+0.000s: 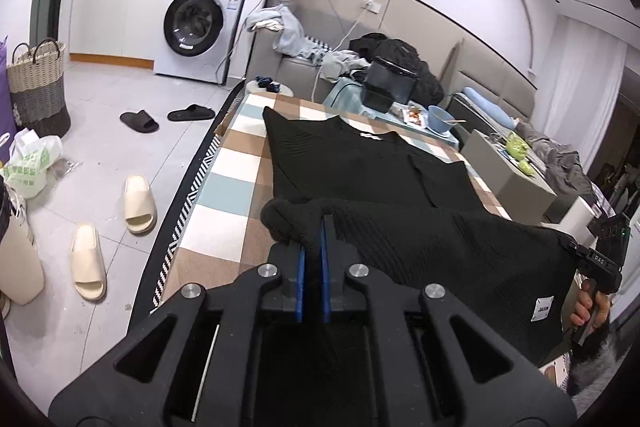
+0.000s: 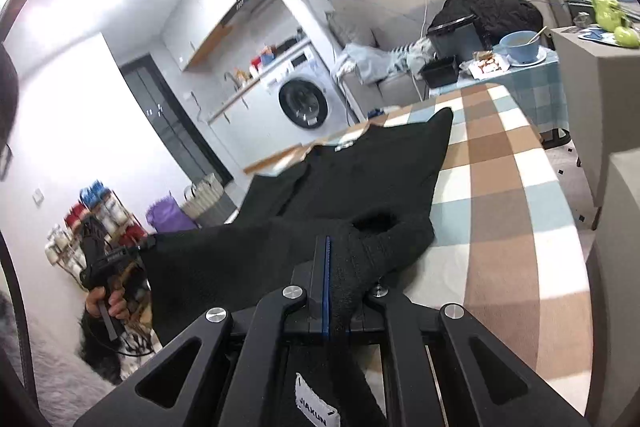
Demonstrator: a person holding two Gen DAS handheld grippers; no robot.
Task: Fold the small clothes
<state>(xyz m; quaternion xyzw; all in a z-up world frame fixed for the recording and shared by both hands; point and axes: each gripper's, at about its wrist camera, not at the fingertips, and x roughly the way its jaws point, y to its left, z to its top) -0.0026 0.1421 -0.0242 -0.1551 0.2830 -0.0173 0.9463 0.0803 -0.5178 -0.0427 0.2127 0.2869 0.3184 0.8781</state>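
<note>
currently mid-fold: left gripper (image 1: 314, 247) and right gripper (image 2: 327, 283) each clamp hem of black top (image 1: 360, 163) (raised); remainder flat on table (image 1: 224, 195), fold unfinished.

Checked tablecloth (image 1: 224, 187) in brown, white, blue. Far left: white washing machine (image 1: 196, 27) under a counter. Woven basket (image 1: 38, 83) at left wall. Floor: two black slippers (image 1: 140, 121), two cream slides (image 1: 140, 205). Far right: blue bowl (image 1: 440, 117), black jacket (image 1: 404, 55).

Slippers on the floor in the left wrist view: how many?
4: two cream slippers beside the rug edge, two black slippers farther back near the washing machine. More may be hidden.
</note>
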